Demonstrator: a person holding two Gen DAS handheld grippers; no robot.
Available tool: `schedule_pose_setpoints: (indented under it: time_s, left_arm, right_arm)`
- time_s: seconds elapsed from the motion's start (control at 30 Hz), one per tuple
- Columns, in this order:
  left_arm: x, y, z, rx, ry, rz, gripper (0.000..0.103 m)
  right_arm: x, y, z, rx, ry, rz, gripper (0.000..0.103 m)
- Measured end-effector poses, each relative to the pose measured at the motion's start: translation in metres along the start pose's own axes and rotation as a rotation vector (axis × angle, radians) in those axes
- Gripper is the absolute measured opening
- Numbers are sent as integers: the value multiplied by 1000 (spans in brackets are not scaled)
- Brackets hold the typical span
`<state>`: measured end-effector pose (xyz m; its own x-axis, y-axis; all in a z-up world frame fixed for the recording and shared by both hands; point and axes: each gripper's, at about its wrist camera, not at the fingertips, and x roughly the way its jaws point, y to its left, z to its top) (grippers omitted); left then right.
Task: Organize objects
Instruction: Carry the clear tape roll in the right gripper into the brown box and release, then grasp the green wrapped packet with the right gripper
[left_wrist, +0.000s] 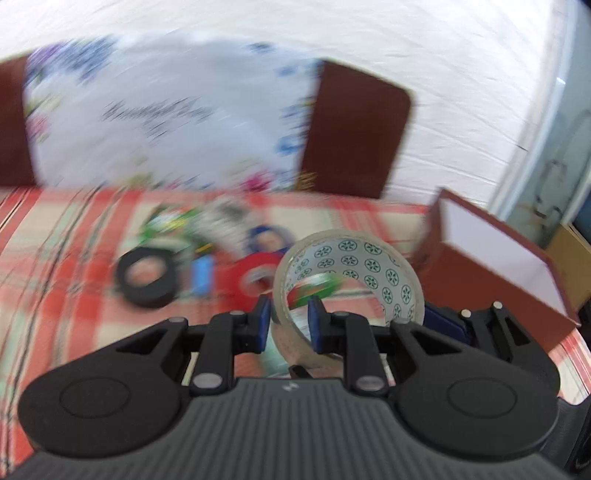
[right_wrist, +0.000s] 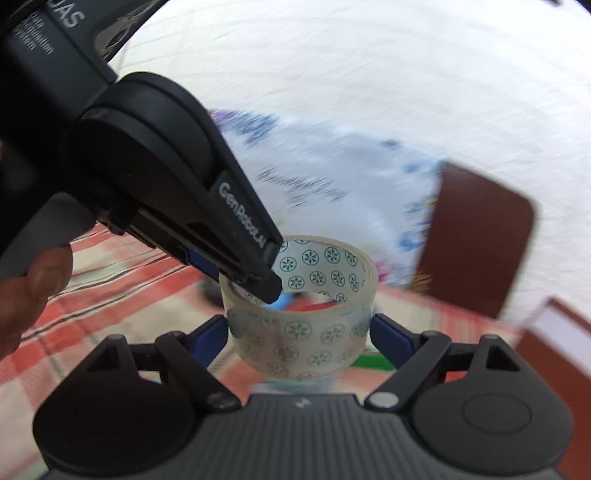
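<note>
soft, even daylight is filling both views, bright enough that the white wall (left_wrist: 406, 44) is washing out to near blank. motion blur is smearing the checked surface (left_wrist: 55, 295), the tape rolls (left_wrist: 147, 277) and the printed bag (left_wrist: 166, 110). the clear tape (right_wrist: 299, 314) and the tongs (left_wrist: 286, 321) are staying fairly sharp. fisheye distortion is bending edges toward the corners. shadows are looking faint and glare is staying slight.
</note>
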<state>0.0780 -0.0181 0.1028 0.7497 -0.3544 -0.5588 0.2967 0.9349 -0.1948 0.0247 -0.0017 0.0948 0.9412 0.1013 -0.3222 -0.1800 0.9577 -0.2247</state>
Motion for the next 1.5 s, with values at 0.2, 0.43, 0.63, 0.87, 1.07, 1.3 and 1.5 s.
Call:
schedule_pose_setpoints:
  time_s: [0.2, 0.43, 0.63, 0.87, 1.07, 1.3, 1.5]
  left_arm:
    - [46, -132, 38, 131, -2, -190, 23]
    - [113, -237, 43, 208, 104, -295, 23]
    - [142, -265, 31, 236, 163, -256, 26]
    - [84, -213, 34, 195, 58, -288, 27]
    - [34, -105, 15, 134, 23, -126, 27]
    - [4, 38, -35, -20, 99, 160, 26]
    - [-10, 99, -58, -165, 132, 154, 26]
  right_arm:
    - [-51, -117, -9, 43, -38, -275, 87]
    - [-73, -239, -43, 136, 64, -425, 87]
    - [-65, -290, -65, 221, 101, -494, 101]
    - [-114, -280, -73, 308, -49, -492, 98]
    - [-110, -224, -53, 272, -135, -368, 87]
    - [-39, -141, -47, 241, 48, -43, 65]
    - [23, -64, -39, 256, 200, 160, 66]
